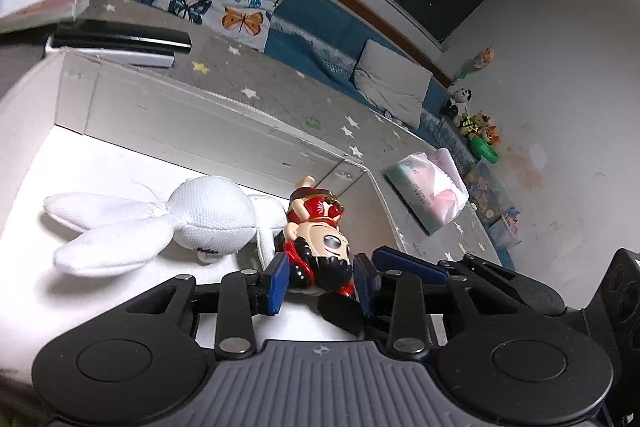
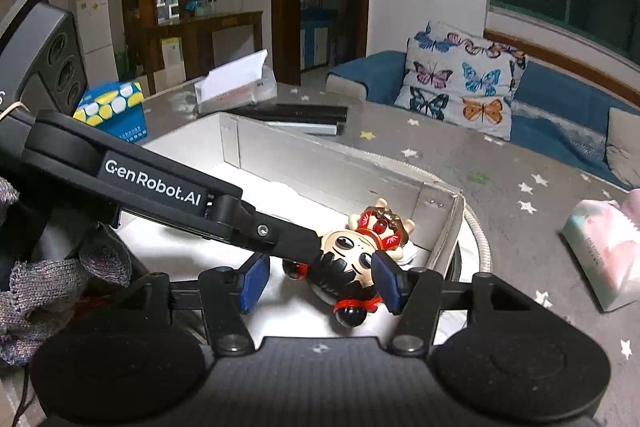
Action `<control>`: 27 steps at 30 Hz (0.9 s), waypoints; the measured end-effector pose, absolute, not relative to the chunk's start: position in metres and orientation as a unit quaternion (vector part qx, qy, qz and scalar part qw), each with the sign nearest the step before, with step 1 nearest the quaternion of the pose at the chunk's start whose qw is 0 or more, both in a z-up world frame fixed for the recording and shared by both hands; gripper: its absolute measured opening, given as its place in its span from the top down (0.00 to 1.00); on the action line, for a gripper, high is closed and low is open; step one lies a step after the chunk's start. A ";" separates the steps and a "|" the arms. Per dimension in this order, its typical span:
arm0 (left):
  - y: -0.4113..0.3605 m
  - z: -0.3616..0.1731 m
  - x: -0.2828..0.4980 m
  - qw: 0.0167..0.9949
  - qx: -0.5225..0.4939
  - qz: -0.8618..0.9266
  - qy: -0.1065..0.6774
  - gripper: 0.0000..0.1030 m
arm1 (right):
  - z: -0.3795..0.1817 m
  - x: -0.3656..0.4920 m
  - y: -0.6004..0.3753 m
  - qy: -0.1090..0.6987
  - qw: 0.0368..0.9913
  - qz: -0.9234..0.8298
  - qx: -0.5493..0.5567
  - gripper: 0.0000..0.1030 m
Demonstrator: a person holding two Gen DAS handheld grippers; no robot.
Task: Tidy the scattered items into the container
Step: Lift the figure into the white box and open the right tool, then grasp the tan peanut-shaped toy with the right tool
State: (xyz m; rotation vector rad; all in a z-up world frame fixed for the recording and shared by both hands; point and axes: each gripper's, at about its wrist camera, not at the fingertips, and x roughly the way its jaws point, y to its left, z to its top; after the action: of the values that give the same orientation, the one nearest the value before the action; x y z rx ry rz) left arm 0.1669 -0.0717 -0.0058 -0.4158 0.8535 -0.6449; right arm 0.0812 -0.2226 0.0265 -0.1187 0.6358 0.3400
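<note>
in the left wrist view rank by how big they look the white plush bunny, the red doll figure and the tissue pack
1. White plush bunny
2. Tissue pack and red doll figure: they look alike in size, and the doll is nearer the camera, so no ranking.

Figurine (image 1: 320,247): glossy hard plastic.
Rabbit (image 1: 160,223): white woven cloth, matt.
Box (image 1: 200,115): matt white cardboard.
Tablecloth (image 2: 540,219): smooth grey.
Left gripper (image 1: 320,281): matt black plastic, blue pads.

white plush rabbit (image 1: 156,223) body mostly hidden behind figurine (image 1: 320,243); in the right wrist view it is blocked by the left gripper (image 1: 320,281) arm. figurine's lower head hidden behind blue pads (image 1: 280,277). white box (image 1: 168,107) near wall cut off by frame. tissue pack (image 2: 608,251) cut at right edge. shelf toys (image 1: 476,123) too small to identify.
</note>
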 end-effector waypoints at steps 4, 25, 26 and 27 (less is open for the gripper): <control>-0.066 0.006 0.147 0.850 -0.191 -0.304 0.385 0.64 | 0.035 0.061 -0.223 0.292 0.941 0.164 -0.051 0.44; -0.035 0.011 0.055 0.887 -0.167 -0.269 0.337 0.64 | 0.037 -0.031 -0.216 0.272 0.947 0.170 -0.017 0.43; -0.034 0.009 0.054 0.886 -0.167 -0.266 0.340 0.64 | 0.035 -0.033 -0.217 0.275 0.947 0.169 -0.015 0.43; -0.033 0.006 0.055 0.886 -0.167 -0.263 0.345 0.64 | 0.032 -0.034 -0.218 0.277 0.946 0.167 -0.013 0.43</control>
State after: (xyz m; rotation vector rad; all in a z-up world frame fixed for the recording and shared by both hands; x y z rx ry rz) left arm 0.0547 -0.0331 0.0059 -0.3483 0.7167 -0.5466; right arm -0.0344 -0.2176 0.0324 -0.0273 0.5637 0.3404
